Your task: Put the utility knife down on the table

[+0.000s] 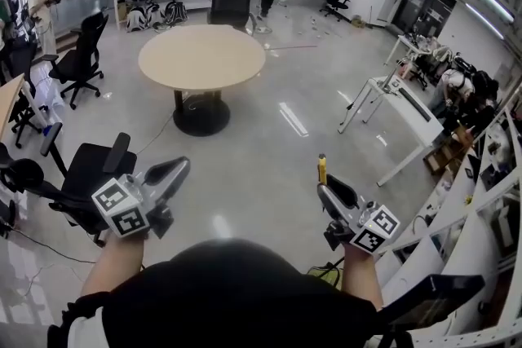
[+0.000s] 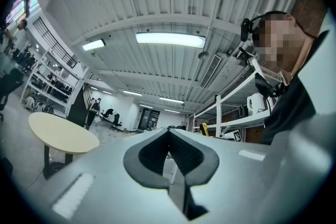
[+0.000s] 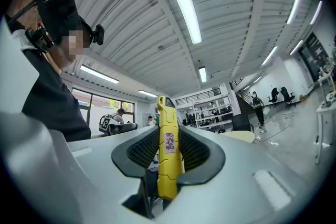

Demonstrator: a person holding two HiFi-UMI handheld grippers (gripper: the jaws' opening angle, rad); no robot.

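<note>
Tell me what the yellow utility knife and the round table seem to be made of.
Utility knife: likely moulded plastic, matte yellow, with notched edges and a pale label on its side.
Round table: top looks like pale wood-look laminate, smooth beige, evenly coloured; pedestal and foot probably dark painted metal.

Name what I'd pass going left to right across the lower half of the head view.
Black office chair → left gripper → right gripper clamping the yellow utility knife → white shelving.
</note>
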